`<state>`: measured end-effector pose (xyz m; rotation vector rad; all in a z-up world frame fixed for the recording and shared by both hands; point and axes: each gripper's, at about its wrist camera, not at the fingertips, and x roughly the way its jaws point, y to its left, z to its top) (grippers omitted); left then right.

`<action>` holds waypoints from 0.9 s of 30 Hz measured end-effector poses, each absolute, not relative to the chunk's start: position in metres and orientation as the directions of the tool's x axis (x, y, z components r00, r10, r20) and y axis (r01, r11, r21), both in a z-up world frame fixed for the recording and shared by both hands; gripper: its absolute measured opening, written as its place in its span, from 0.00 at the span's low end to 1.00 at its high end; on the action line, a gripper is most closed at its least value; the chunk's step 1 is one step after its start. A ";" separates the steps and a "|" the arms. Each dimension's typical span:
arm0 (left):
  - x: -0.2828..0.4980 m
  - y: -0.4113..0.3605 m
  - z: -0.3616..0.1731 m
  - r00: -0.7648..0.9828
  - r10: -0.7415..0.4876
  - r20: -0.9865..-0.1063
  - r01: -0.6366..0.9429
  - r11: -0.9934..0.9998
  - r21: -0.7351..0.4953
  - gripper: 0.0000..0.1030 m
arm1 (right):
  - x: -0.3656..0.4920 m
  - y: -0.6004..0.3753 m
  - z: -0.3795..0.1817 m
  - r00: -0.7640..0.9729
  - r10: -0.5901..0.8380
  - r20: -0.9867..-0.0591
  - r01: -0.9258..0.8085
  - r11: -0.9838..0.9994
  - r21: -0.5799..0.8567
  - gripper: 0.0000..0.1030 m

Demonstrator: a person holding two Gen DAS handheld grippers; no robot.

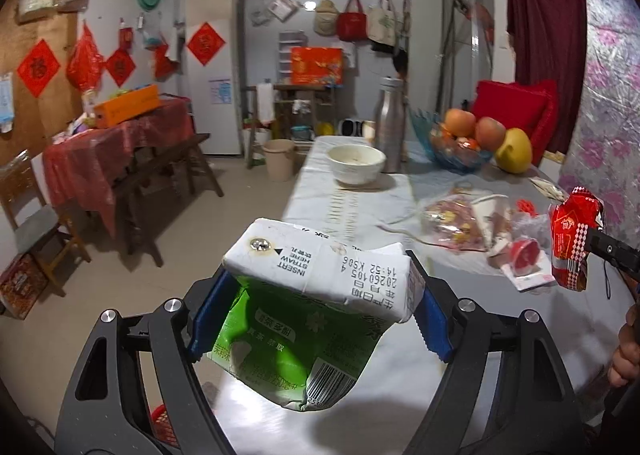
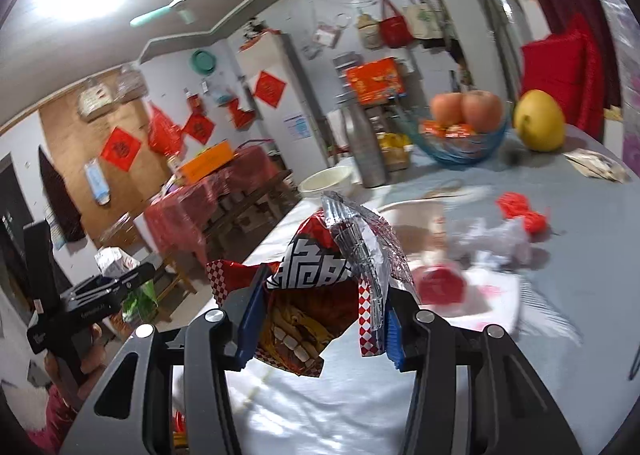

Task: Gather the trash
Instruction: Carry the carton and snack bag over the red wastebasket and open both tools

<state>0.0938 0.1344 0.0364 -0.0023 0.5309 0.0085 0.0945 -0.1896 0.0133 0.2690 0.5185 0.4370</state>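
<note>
While my left gripper clamps a crumpled green-and-white drink carton and my right gripper pinches a torn red foil snack wrapper, both lifted above the grey-clothed table, neither is binned yet. A clear plastic bag, a red-lidded cup and scraps remain there, I judge.

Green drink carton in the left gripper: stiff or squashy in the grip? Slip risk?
Probably squashy: the green carton already looks dented and creased between the left gripper pads. Likely light, seemingly emptied. Slip risk looks modest, since the pads clamp both side faces, though it hangs tilted.
</note>
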 end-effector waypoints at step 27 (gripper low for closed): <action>0.006 0.340 -0.057 0.649 0.268 -0.712 -0.332 0.942 0.051 0.71 | 0.064 0.022 0.017 0.531 0.613 -0.584 -0.631 0.747 0.211 0.48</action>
